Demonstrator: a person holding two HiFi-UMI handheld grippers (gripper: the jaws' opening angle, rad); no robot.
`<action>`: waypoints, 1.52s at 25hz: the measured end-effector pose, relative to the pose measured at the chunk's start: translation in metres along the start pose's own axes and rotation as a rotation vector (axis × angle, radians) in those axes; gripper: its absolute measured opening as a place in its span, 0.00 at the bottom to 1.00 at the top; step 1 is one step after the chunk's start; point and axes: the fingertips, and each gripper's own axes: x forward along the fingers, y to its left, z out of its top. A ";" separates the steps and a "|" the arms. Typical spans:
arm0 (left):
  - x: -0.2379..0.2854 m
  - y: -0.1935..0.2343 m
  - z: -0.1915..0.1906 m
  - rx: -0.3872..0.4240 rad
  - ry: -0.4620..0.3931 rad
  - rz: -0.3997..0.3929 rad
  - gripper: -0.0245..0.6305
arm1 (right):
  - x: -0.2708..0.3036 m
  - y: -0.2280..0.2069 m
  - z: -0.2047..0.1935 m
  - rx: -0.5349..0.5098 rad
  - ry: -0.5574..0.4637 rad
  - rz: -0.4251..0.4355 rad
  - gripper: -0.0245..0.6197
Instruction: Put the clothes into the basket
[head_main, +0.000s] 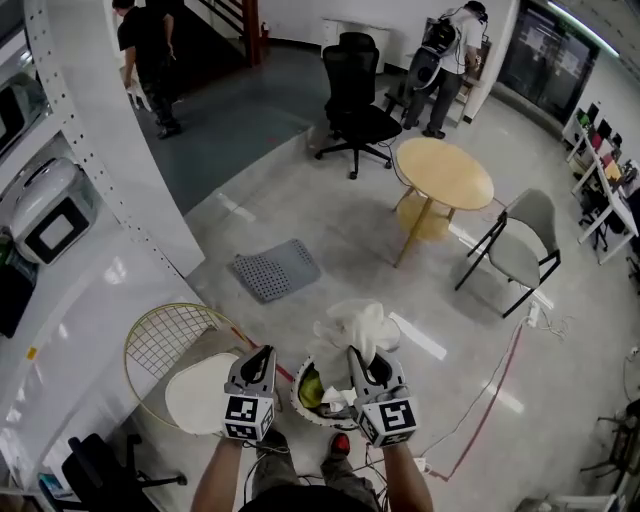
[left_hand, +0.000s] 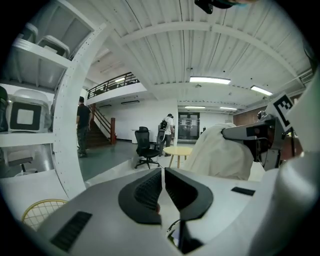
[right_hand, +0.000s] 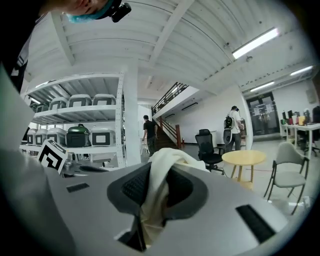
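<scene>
A cream-white garment (head_main: 364, 326) hangs bunched from my right gripper (head_main: 358, 357), whose jaws are shut on a fold of it. In the right gripper view the cloth (right_hand: 159, 170) fills the gap between the pads and drapes over the right gripper (right_hand: 157, 175). My left gripper (head_main: 263, 360) is level beside it on the left, shut with nothing in it; in the left gripper view the left gripper (left_hand: 163, 172) shows its pads together. The same view has the garment (left_hand: 220, 152) off to the right. Below and between both grippers sits a white basket (head_main: 297, 399) holding a yellow-green item (head_main: 311, 389).
A gold wire chair (head_main: 168, 345) with a white cushion stands at lower left, beside white shelving (head_main: 60, 215) holding appliances. A grey mat (head_main: 275, 270) lies on the floor ahead. Farther off are a round wooden table (head_main: 443, 172), a black office chair (head_main: 355, 100), a grey chair (head_main: 522, 242) and people standing.
</scene>
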 end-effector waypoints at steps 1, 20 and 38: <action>0.004 -0.006 -0.001 0.000 0.004 -0.014 0.07 | -0.003 -0.006 -0.003 0.009 0.004 -0.015 0.17; 0.059 -0.050 -0.093 0.007 0.196 -0.169 0.07 | -0.008 -0.053 -0.146 0.175 0.225 -0.147 0.17; 0.069 -0.057 -0.226 -0.051 0.359 -0.217 0.07 | -0.017 -0.048 -0.351 0.301 0.486 -0.202 0.17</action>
